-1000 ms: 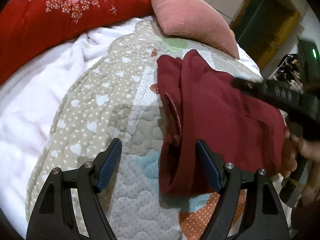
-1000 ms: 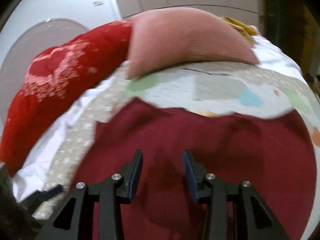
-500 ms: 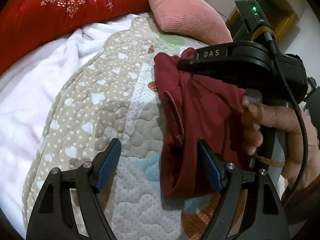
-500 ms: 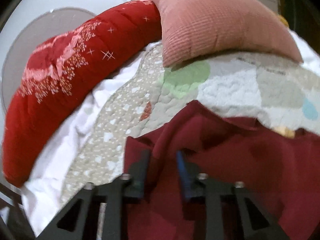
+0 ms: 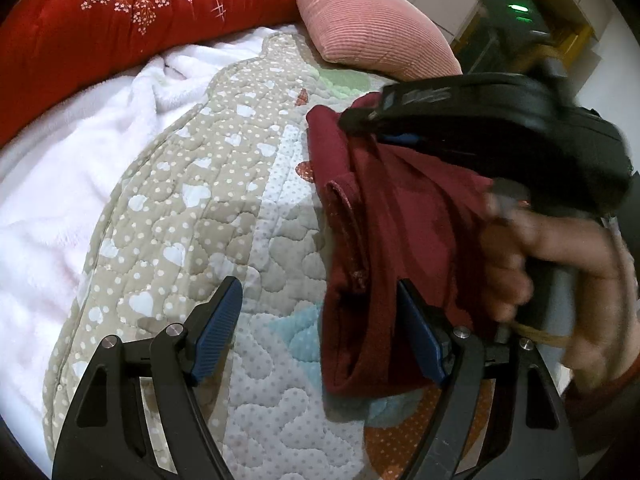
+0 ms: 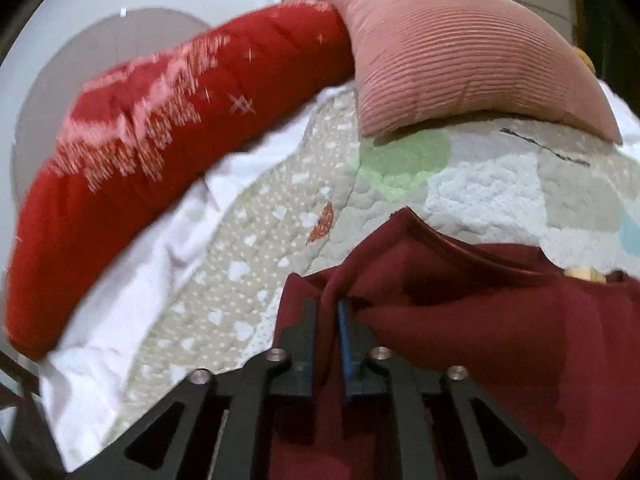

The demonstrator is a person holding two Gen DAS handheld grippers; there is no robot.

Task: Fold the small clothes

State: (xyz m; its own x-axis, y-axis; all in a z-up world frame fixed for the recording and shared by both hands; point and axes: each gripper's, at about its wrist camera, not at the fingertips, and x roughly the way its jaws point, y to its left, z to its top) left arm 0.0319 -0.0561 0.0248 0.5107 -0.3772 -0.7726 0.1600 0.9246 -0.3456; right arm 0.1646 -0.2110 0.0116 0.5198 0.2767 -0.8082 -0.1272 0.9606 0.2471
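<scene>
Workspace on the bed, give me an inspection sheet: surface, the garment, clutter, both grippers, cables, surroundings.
Surface: patchwork quilt with hearts and dots, over a white fleece blanket.
Job's things: dark red garment, partly folded, bunched and lifted at its far corner.
Clutter: pink ribbed cushion and red floral duvet at the far edge of the bed.
Grippers: left gripper open, its right finger beside the garment's near end, gripping nothing; right gripper has a fold of the garment between its pads, jaws opening slightly.
Cables: nothing seen.
Surroundings: white wall, a dark doorway with a yellow frame, a person's hand on the right gripper's handle.
</scene>
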